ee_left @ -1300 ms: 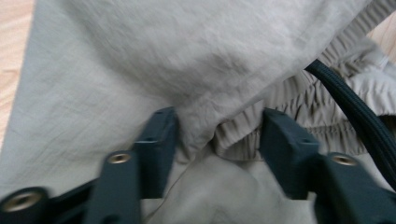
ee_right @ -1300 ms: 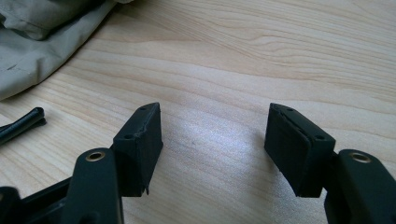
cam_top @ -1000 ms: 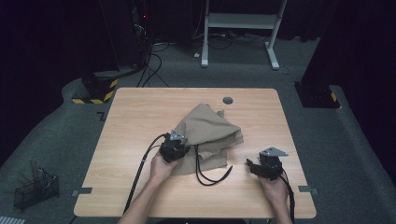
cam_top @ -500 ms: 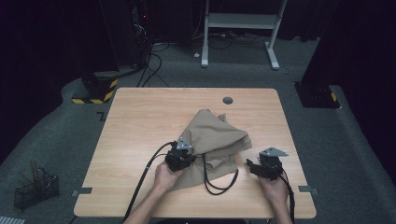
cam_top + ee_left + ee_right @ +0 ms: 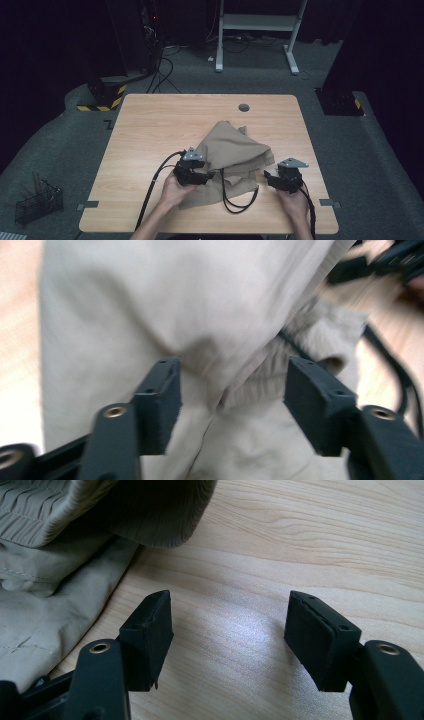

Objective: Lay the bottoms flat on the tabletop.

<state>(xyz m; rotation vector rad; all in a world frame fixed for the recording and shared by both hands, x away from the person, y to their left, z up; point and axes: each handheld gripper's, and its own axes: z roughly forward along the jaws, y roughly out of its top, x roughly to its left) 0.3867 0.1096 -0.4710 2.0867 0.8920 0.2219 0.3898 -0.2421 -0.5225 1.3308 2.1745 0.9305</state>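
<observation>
Left hand-held gripper (image 5: 209,176) just sprung open, released, jaws wide over the tan cloth (image 5: 232,152), apparently not pinching it. Right hand-held gripper (image 5: 266,178) open over bare wood beside the cloth's edge. Cloth bunched on the near middle of the wooden counter (image 5: 150,130), shifted rightward since a second ago. Beyond, grey carpet, dark room.

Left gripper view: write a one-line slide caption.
Left gripper, jaws just opened, over crumpled beige garment on the table.
</observation>
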